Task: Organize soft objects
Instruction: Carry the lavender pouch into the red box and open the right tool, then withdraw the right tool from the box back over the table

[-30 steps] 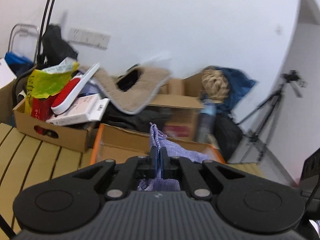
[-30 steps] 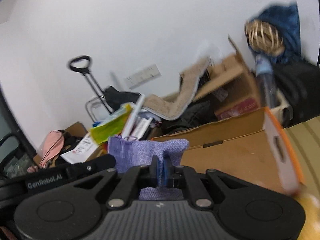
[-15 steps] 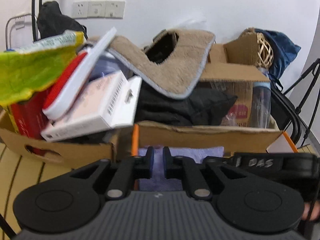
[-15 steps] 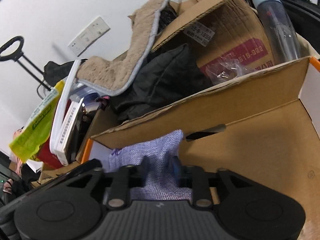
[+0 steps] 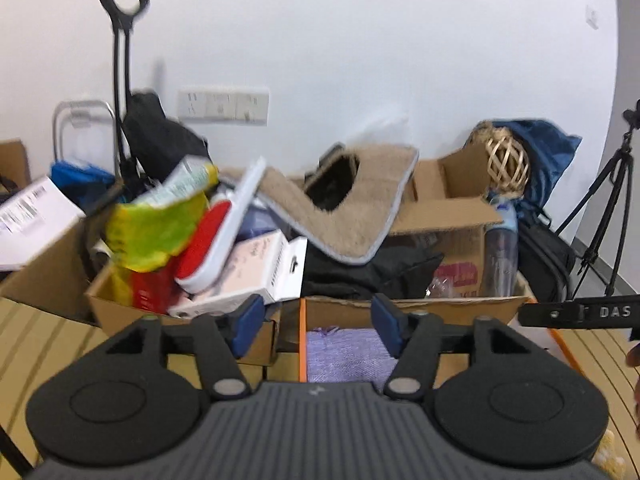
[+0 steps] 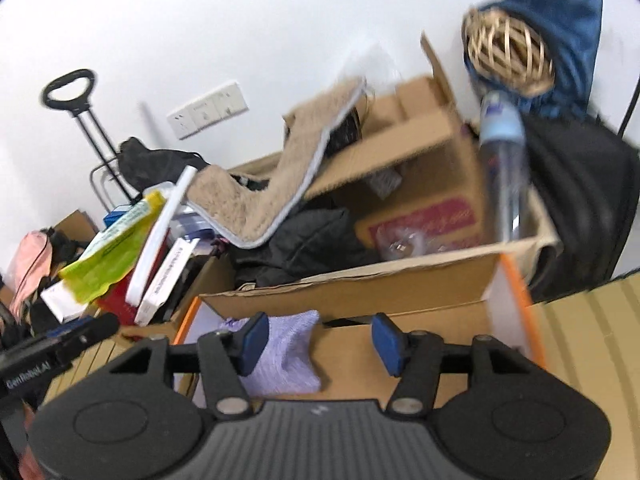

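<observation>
A folded purple knit cloth point(image 5: 344, 354) lies inside an orange-edged cardboard box point(image 5: 416, 304) on the slatted wooden table. My left gripper point(image 5: 318, 326) is open and empty, just above the box's near left corner. In the right wrist view the cloth point(image 6: 284, 354) lies at the left end of the same box point(image 6: 400, 288). My right gripper point(image 6: 316, 340) is open and empty above the box, its left pad beside the cloth. The other gripper shows at the edge of each view.
A cluttered cardboard box point(image 5: 120, 308) with a red-and-white brush, white cartons and a yellow-green bag stands to the left. Behind are a beige fleece mat point(image 5: 352, 208), a black garment, brown boxes, a clear bottle point(image 6: 504, 168), a wicker ball point(image 5: 506, 162), a trolley and a tripod.
Both grippers held the purple cloth a second ago, lowered it into the orange-edged box, then opened and drew back. The cloth now lies in the box.
</observation>
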The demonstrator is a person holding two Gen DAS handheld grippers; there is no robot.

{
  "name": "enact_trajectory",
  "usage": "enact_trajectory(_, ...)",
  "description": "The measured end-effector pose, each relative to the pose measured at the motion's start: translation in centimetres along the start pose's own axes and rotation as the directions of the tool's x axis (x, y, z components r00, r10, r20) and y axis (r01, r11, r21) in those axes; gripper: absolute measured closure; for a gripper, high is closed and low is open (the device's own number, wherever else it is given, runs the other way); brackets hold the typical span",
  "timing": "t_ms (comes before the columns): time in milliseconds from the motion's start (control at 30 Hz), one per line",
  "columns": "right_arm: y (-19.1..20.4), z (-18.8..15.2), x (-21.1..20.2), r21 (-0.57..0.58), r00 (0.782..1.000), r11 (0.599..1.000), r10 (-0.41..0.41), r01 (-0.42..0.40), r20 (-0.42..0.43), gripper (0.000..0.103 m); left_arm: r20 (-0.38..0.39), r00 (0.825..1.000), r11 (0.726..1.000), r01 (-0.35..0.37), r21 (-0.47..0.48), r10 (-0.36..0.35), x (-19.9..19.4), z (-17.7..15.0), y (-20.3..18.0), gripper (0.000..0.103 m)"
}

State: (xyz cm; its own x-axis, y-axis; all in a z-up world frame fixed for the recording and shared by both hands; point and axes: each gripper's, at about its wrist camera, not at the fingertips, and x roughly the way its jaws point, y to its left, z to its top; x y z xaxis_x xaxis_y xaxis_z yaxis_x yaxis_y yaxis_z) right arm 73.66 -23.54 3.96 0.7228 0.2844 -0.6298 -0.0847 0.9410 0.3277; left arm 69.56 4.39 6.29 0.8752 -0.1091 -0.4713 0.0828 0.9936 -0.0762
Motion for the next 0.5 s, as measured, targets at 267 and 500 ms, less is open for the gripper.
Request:
enact_trajectory(267, 1.7, -4.8, -14.3, -0.119, 0.985, 0.993, 0.003, 0.018, 0.172, 0.036, 0.091, 0.994, 0.996, -0.072, 0.044, 0.068, -15.6, -3.0, -1.5, 0.03)
enact_trajectory(500, 5.0, -16.5, -28.2, -0.239, 0.936, 0.969, 0.029, 0.06, 0.351, 0.02, 0.235, 0.968, 0.993, -0.106, 0.058, 0.09, -30.8, -11.7, -3.9, 0.008)
